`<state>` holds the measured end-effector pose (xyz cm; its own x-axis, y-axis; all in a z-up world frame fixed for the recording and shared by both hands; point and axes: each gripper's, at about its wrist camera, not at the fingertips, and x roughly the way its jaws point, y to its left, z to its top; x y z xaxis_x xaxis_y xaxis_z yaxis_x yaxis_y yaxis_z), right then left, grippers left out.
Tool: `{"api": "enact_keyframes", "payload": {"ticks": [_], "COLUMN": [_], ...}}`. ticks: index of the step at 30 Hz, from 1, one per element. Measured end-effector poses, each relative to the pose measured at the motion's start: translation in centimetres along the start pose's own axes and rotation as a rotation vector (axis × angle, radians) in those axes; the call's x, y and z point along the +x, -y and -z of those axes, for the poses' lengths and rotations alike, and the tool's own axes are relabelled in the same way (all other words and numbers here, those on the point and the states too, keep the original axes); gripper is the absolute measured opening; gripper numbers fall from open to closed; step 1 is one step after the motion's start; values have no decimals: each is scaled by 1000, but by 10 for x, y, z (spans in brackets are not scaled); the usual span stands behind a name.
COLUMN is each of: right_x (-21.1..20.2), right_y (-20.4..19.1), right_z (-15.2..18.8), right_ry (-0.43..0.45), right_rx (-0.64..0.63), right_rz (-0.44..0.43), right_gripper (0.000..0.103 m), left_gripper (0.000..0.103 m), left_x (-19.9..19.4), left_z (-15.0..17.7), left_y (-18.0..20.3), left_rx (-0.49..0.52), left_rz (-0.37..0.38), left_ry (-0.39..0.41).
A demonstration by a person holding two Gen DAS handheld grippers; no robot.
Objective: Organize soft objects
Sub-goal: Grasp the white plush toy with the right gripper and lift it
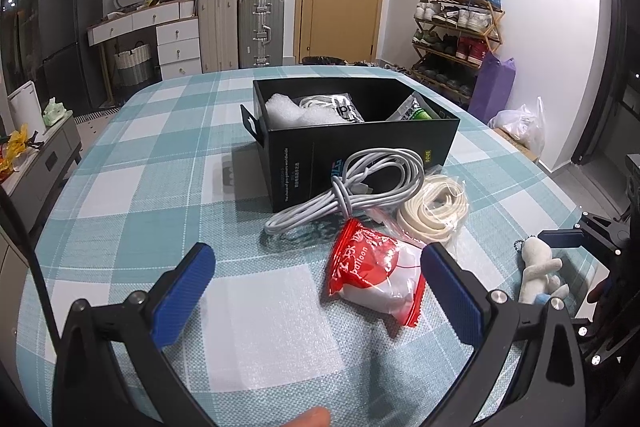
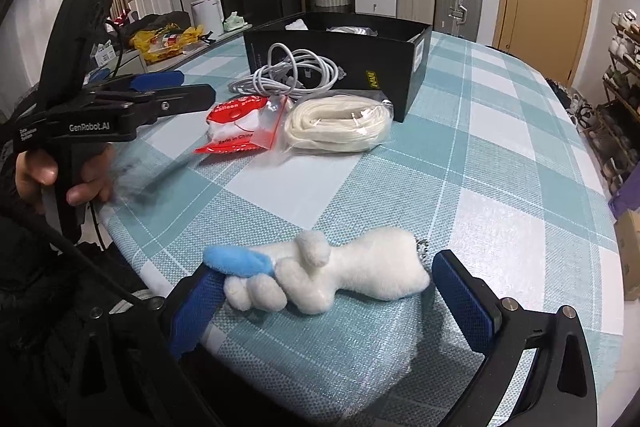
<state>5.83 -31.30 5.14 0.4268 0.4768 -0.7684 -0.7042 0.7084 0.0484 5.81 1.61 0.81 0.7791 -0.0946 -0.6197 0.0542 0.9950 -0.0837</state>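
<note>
My left gripper (image 1: pixel 316 291) is open above the checked tablecloth, its right finger beside a red and white balloon packet (image 1: pixel 374 279). A coiled white cable (image 1: pixel 352 191) and a bagged cream strap (image 1: pixel 434 213) lie in front of the open black box (image 1: pixel 360 143), which holds foam and packets. My right gripper (image 2: pixel 320 301) is open around a white plush toy (image 2: pixel 340 277) with a blue part; the toy lies between the fingers on the table. The plush toy also shows in the left wrist view (image 1: pixel 538 269). The left gripper appears in the right wrist view (image 2: pixel 168 87).
The table (image 2: pixel 500 155) has a teal checked cloth and a rounded front edge. Behind it stand suitcases (image 1: pixel 240 27), a drawer unit (image 1: pixel 176 39), a door and a shoe rack (image 1: pixel 456 35). A low cabinet (image 1: pixel 44 163) is at the left.
</note>
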Motion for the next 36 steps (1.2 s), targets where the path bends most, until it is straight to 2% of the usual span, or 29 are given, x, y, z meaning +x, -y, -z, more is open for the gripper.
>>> {"api": "enact_keyframes", "payload": {"ticks": [3,4,10,20,36], "right_x": [0,0,-3,-13,-22], "right_y": [-1,-2,-4,-3,-2], "right_z": [0,0,-1,-9,-40], "right_ry": [7,8,30,112,235], "right_rx": [-4,-6,-24,-7,57], "right_rz": [-7,-5,6,18,27], "right_gripper": [100,96,94,93,93], "left_gripper": [103,103,103,103,103], "left_x": [0,0,0,1,8], "left_z": [0,0,0,2,-2], "left_y": [0,1,1,3,20], "left_rx": [3,2,2,12,124], "left_rz": [0,1,0,-5,13], "left_ry": [-3,-3,-4,-14,-65]}}
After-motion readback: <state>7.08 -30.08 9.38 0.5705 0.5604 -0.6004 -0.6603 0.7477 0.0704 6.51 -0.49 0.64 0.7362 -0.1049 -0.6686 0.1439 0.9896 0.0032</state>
